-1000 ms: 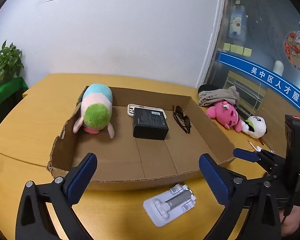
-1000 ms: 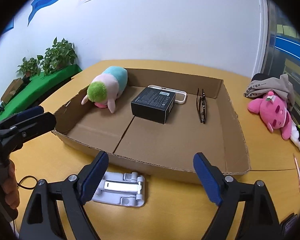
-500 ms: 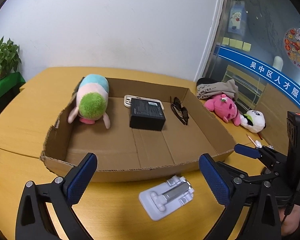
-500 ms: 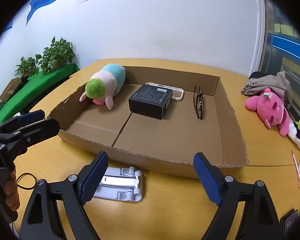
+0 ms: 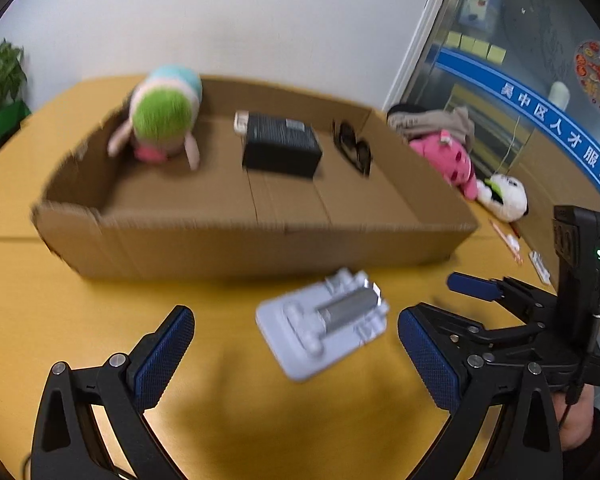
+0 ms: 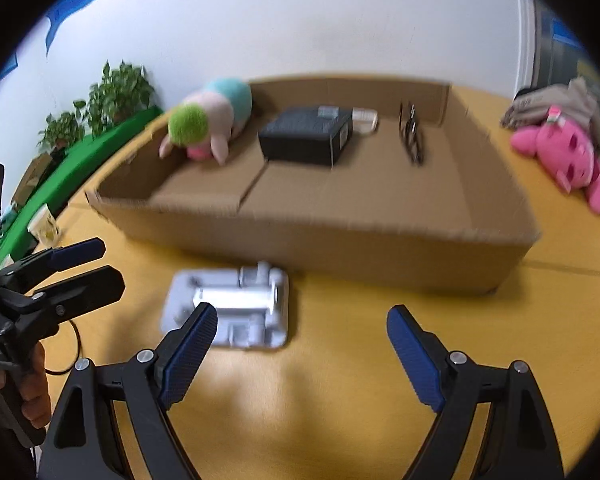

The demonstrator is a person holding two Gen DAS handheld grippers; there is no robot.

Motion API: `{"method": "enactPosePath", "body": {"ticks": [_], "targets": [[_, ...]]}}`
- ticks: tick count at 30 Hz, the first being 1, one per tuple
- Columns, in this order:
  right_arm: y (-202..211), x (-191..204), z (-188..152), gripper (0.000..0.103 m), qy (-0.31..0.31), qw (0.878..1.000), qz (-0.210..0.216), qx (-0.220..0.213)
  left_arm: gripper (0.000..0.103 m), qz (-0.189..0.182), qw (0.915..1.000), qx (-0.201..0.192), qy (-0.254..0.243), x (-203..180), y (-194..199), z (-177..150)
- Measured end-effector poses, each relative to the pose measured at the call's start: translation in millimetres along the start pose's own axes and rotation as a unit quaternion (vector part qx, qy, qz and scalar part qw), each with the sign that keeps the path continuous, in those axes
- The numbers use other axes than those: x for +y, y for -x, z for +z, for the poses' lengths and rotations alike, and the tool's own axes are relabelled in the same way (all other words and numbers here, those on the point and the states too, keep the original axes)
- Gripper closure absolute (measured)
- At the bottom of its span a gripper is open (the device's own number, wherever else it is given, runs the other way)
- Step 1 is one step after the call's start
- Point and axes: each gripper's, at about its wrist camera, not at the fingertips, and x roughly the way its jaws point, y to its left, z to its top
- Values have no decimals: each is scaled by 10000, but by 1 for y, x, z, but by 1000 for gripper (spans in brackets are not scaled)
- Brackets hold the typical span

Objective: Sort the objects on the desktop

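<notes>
A white folding phone stand (image 5: 324,318) (image 6: 230,310) lies flat on the yellow table just in front of a shallow cardboard box (image 5: 260,236) (image 6: 340,236). Inside the box are a green-headed plush (image 5: 164,116), a black box (image 5: 282,146) and dark glasses (image 5: 354,148). My left gripper (image 5: 296,354) is open low over the table, with the stand just ahead between its fingers. My right gripper (image 6: 300,342) is open too, and the stand sits by its left fingertip. Nothing is held.
A pink plush (image 5: 448,158) (image 6: 560,156), a panda plush (image 5: 504,196) and a grey cloth (image 5: 432,120) lie on the table right of the box. A pen (image 5: 506,240) rests near the right edge. Potted plants (image 6: 112,100) stand at the far left.
Both grippers have sunk toward the table and tilted further down. The phone stand and box front now look larger and closer. Both stay open.
</notes>
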Motion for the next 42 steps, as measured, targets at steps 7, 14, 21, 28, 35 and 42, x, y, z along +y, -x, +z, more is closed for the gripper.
{"method": "enactPosePath", "body": {"ticks": [7,14,21,28,35,42], "targets": [[-21,7,-9,17,124,9990,351,239,6,9,9994,347,77,2,-26,-12],[-36,9,-10,29,169,9978,576,281,30,-10,9983,494,298,14,-37,-15],[-36,20,-11,56,480,9961,681,306,61,-83,9986,513,138,7,-42,-15],[-31,20,-16,62,333,9974,618,186,63,-28,9987,492,115,7,-41,-17],[-25,27,-23,64,248,9980,581,86,64,-56,9988,446,181,8,-29,-22],[7,39,-19,64,235,9982,469,-296,64,-68,9999,91,65,-2,3,-11]]}}
